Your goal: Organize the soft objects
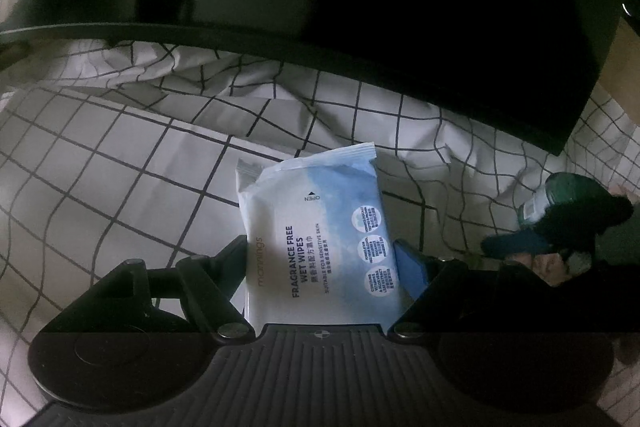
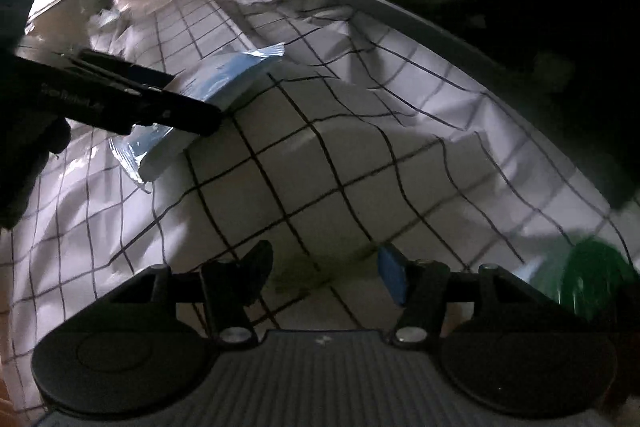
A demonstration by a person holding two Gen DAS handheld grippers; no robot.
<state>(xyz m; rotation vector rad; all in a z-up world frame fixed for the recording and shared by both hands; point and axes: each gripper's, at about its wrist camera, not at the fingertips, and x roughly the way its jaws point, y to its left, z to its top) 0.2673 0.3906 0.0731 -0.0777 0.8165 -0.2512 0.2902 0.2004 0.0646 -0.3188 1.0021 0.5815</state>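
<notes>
— What carries everything here?

— A checked sheet (image 1: 120, 155) over what we take for a bed, with a raised, cloth-covered block (image 2: 320, 163) near its far edge, under a dark rail. We can't tell what the block is.

— And the task's thing?

— The wet wipes pack (image 1: 316, 227) sits between the fingers of our left gripper (image 1: 324, 259), its long axis running straight ahead along them. From the right wrist view the pack (image 2: 208, 99) rests tilted on the block's left corner.

— How is the grip?

— The left gripper's fingers press both long sides, so we judge it clamped on the pack. Our right gripper (image 2: 326, 273) stands apart and empty, well off to the right, near a green bottle (image 1: 560, 195).

— So which hand moves?

— The left; it already has the pack.
</notes>
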